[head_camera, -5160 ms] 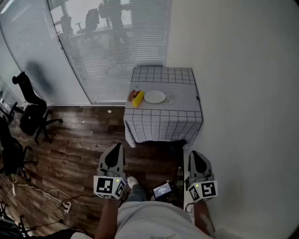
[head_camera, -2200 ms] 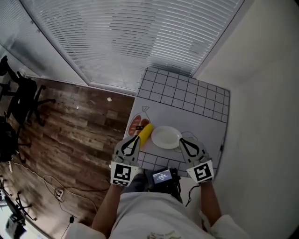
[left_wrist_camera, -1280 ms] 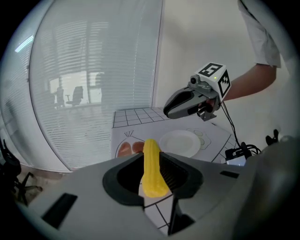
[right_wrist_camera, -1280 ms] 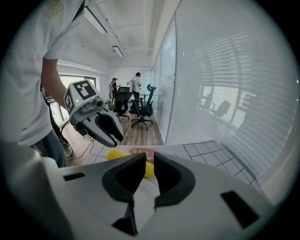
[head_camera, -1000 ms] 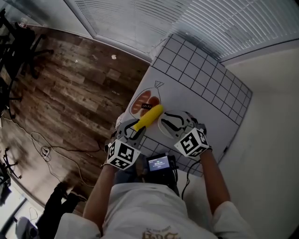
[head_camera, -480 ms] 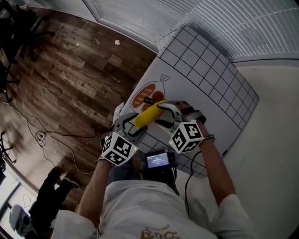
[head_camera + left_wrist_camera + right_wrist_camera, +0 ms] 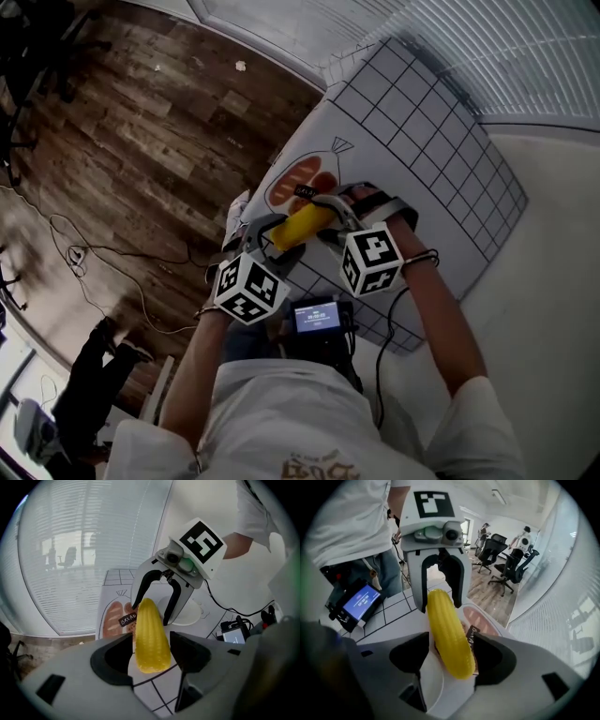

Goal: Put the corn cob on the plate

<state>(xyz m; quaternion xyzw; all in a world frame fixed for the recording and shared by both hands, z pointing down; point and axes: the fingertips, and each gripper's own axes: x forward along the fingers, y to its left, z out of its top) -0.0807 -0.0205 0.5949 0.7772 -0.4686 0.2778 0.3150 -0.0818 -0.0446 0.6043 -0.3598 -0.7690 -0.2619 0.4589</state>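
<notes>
The yellow corn cob (image 7: 300, 225) lies on the gridded tablecloth (image 7: 422, 122) beside a printed bread picture (image 7: 298, 180). My left gripper (image 7: 267, 234) straddles the cob's near end; its jaws are opening, with the cob (image 7: 151, 637) between them and a gap on its left side. From the opposite end my right gripper (image 7: 328, 211) straddles the cob (image 7: 449, 634); its jaws are opening wide too. The two grippers face each other, fingertips close. The white plate (image 7: 190, 616) sits just behind the right gripper (image 7: 151, 613), and its rim (image 7: 429, 684) shows under the right jaws. The left gripper (image 7: 439, 606) shows beyond the cob.
The table's left edge (image 7: 267, 169) drops to a wood floor with cables. A small device with a lit screen (image 7: 317, 319) and a black cable (image 7: 220, 606) sit at the near side. Office chairs (image 7: 508, 569) and people stand farther off, and window blinds (image 7: 70, 550) back the table.
My right gripper has come left across the plate and down onto the cob's far end. Both pairs of jaws stand wider than before. The cob has kept its place on the cloth.
</notes>
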